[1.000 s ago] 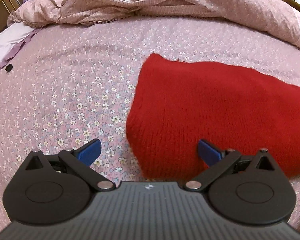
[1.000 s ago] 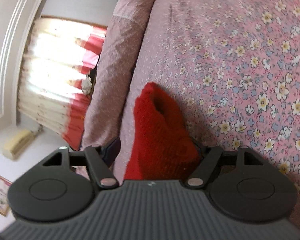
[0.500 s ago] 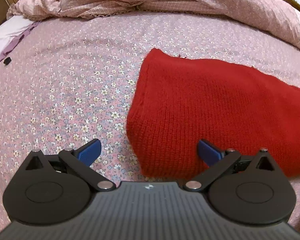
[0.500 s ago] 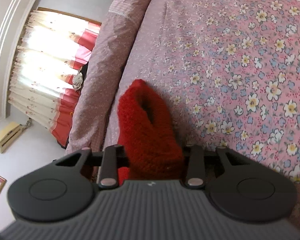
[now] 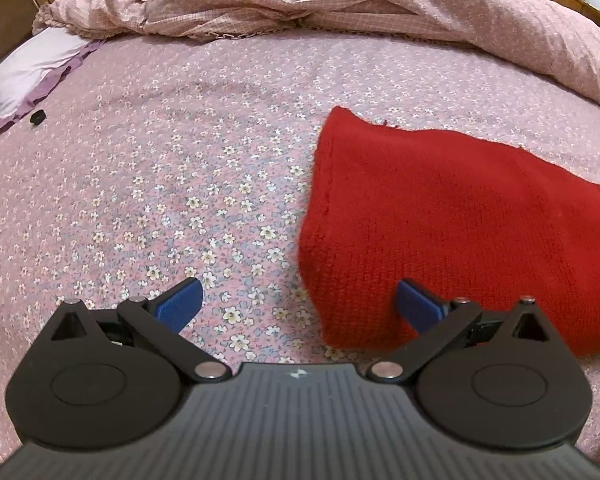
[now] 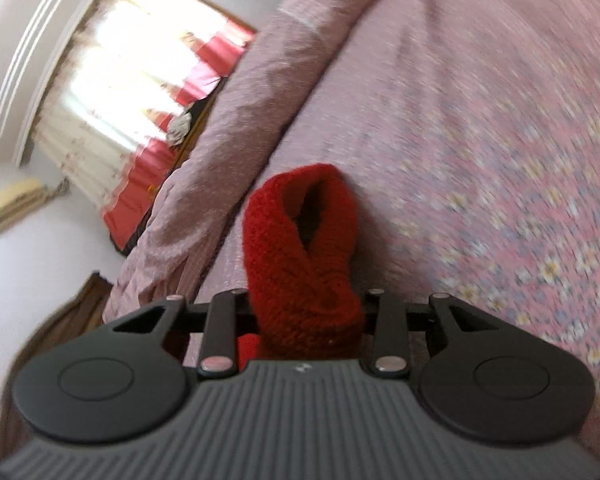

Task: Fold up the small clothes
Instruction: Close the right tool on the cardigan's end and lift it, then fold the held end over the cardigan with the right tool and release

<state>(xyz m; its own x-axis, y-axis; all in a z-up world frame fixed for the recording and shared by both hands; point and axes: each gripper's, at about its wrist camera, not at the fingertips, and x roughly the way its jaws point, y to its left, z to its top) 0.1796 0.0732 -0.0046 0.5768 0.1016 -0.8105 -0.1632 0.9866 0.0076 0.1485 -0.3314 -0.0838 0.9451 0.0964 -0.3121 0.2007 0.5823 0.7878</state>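
A red knitted garment (image 5: pixel 452 216) lies flat on the flowered pink bedsheet (image 5: pixel 180 184), right of centre in the left wrist view. My left gripper (image 5: pixel 298 304) is open, its blue fingertips (image 5: pixel 180 300) spread wide, and the garment's near left corner sits between them. My right gripper (image 6: pixel 306 308) is shut on a bunched fold of the red garment (image 6: pixel 300 248), which sticks up between its jaws above the bedsheet (image 6: pixel 480 140); its fingertips are hidden by the wool.
A rumpled pink quilt (image 5: pixel 340 4) lies along the far side of the bed. A white pillow (image 5: pixel 28 64) and a small black object (image 5: pixel 38 117) are at the far left. In the right wrist view, a rolled quilt (image 6: pixel 236 120), a curtained window (image 6: pixel 140 72) and the floor lie left.
My right gripper closed on the red garment's edge and lifted and swung with it; its view is now blurred. My left gripper stayed open and drifted slightly.
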